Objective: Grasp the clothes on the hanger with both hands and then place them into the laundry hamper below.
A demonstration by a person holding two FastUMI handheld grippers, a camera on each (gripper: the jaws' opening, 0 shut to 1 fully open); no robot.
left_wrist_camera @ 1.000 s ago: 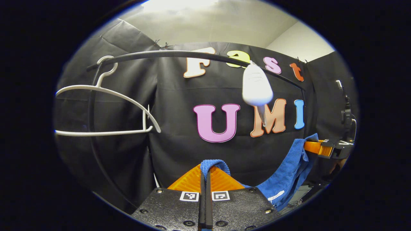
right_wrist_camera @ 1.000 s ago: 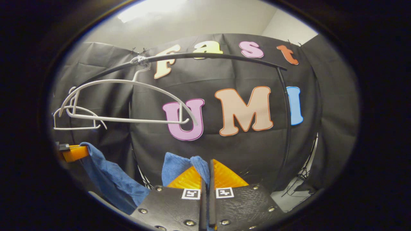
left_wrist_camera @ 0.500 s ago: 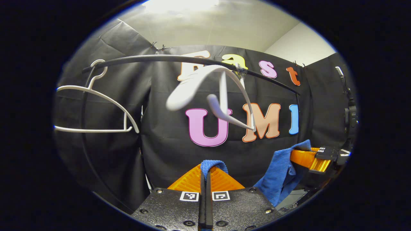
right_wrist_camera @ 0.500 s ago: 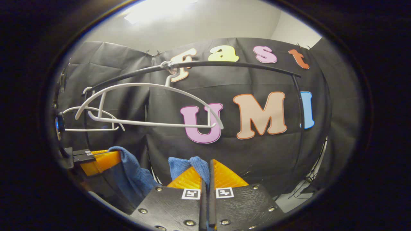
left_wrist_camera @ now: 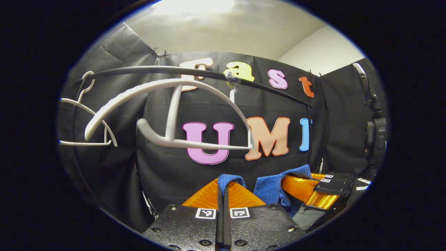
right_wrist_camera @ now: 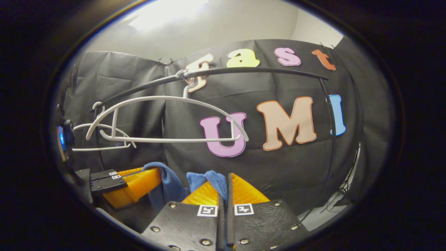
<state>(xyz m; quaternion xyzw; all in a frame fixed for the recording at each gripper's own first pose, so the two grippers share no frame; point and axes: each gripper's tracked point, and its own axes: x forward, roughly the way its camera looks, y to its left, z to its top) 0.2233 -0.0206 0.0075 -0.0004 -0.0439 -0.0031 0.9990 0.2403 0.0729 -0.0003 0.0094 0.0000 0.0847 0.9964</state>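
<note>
I have the blue garment [left_wrist_camera: 271, 186] pinched in both tools: my left gripper [left_wrist_camera: 223, 188] is closed right down with a fold of the cloth [left_wrist_camera: 231, 178] poking up between its fingers, and my right gripper [right_wrist_camera: 224, 186] is closed on another bunch of it [right_wrist_camera: 205, 179]. Taking the rail [left_wrist_camera: 195, 70] as my mark, the garment is now well below it and clear of the white hanger [left_wrist_camera: 167, 115] that hangs bare from the rail; a second bare hanger [left_wrist_camera: 82, 122] hangs near the rail's left end. In the left gripper view my right tool sits just beside the left one, so most of the cloth must be sagging below them, where I cannot see it. That is my main worry: the hamper lies somewhere under the rail, out of sight, so I will be lowering blind, and a trailing sleeve could drape over its edge or miss it. The grip on each side looks like a thin fold near the fingertips, I think, though the fisheye edge is poor, so a tug or a snag could pull a corner free. Letting go unevenly would also swing the garment sideways.
</note>
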